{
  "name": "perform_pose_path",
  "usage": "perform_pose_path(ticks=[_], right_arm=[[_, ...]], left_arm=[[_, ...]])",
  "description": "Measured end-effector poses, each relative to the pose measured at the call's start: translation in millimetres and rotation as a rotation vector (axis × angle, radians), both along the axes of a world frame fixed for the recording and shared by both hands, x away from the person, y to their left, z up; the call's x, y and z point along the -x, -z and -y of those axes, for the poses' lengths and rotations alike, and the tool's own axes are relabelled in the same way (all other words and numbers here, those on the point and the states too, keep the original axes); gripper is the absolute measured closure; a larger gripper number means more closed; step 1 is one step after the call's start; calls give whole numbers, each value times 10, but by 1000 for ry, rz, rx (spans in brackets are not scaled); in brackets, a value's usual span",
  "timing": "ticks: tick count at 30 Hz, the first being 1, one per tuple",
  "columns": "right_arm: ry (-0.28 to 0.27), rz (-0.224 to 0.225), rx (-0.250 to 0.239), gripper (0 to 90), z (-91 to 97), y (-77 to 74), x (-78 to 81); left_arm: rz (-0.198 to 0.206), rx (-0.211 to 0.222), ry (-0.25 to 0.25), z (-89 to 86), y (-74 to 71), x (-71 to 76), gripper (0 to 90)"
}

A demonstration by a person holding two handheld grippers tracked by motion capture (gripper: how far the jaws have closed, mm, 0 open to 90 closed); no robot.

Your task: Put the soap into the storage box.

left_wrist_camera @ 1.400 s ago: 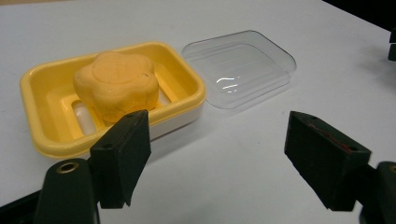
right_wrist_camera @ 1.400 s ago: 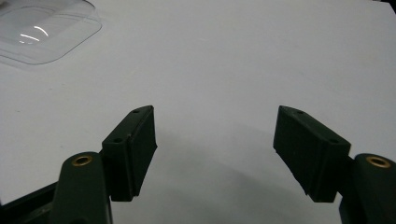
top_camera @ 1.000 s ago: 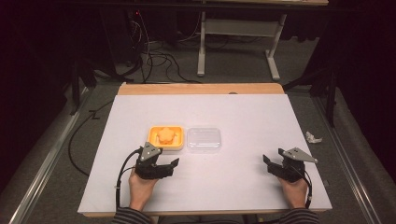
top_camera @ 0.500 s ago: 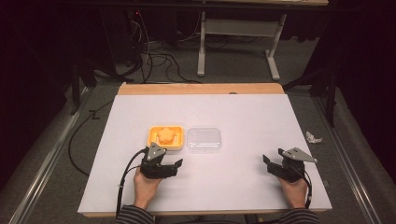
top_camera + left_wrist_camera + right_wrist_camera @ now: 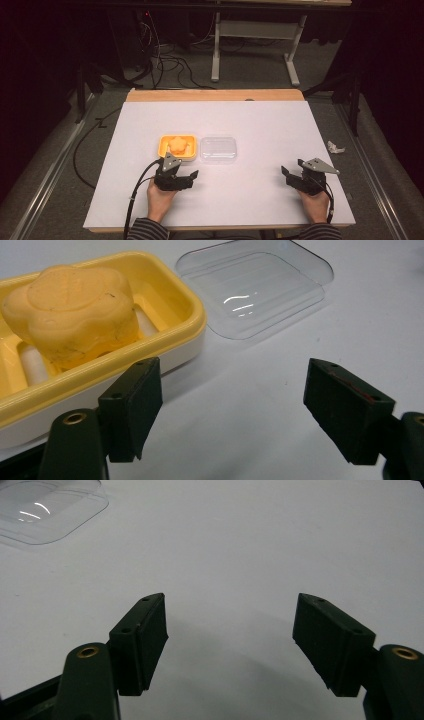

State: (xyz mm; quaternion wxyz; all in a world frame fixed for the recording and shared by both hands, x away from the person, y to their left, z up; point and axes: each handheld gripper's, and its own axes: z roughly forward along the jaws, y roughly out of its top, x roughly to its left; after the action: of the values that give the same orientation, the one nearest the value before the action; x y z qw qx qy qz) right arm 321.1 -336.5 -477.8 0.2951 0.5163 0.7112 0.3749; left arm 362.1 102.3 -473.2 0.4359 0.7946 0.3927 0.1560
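On the white desk point(image 5: 250, 200) we see the yellow soap dish point(image 5: 177, 148) left of centre, its long axis running left to right in the high view. The clear lid point(image 5: 218, 149) lies just beside it, parallel. The flower-shaped soap point(image 5: 72, 310) sits in the dish; its embossed marks are unreadable. Our left claw point(image 5: 232, 410) stands spread just before the dish, pinching nothing. Our right claw point(image 5: 230, 645), well apart, is spread too.

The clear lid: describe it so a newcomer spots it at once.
On the white table, look just ahead of the left gripper for the yellow soap dish holding a flower-shaped soap. The clear lid lies flat beside that dish, on its right. It alone is see-through and empty.
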Motion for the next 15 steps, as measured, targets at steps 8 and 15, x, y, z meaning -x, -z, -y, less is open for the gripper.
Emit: perform_pose_path(ticks=[8, 15], right_arm=[[1, -2, -1, 303, -1, -1, 3], [0, 0, 3, 303, -2, -1, 1]], left_arm=[[22, -17, -11, 34, 38, -15, 238], [20, -47, -7, 64, 93, -26, 238]])
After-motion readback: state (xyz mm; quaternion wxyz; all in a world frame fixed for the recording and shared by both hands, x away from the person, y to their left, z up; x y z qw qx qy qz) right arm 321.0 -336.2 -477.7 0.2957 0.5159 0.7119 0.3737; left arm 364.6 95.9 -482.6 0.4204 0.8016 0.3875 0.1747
